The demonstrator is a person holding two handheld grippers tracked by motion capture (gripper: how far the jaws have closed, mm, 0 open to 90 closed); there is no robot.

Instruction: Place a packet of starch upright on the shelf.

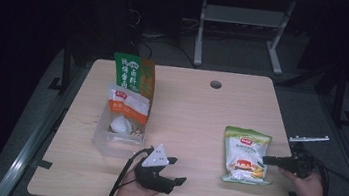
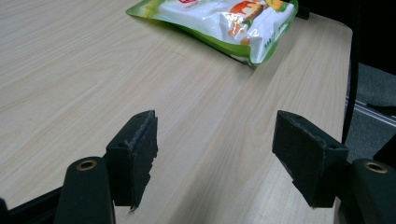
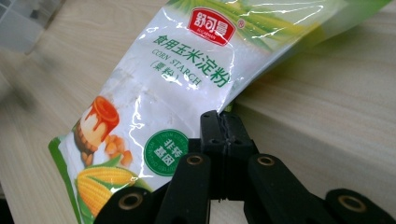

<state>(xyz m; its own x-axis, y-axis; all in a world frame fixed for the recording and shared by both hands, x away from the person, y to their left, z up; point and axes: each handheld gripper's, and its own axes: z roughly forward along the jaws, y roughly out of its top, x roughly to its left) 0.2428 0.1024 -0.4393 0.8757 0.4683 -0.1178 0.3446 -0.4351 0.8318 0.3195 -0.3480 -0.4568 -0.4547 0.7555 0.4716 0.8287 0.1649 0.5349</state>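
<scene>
A white and green corn starch bag [image 1: 245,154] lies on the right part of the table, and it also shows in the left gripper view as the bag [image 2: 224,18] far ahead. My right gripper [image 1: 266,160] is at the bag's right edge, its jaws pressed together on the edge of the bag [image 3: 159,93], which is lifted slightly off the wood there. The right gripper [image 3: 223,119] shows no gap between its pads. My left gripper [image 1: 177,171] hovers near the front middle of the table. In its own view the left gripper [image 2: 217,130] is open with only bare wood between the jaws.
A clear plastic bin [image 1: 101,142] stands at the left and holds an orange and white packet [image 1: 128,103], a tall green and orange bag [image 1: 134,74] and a small white item. A cable hole [image 1: 216,84] sits at the table's back. The table's right edge is close behind the right hand.
</scene>
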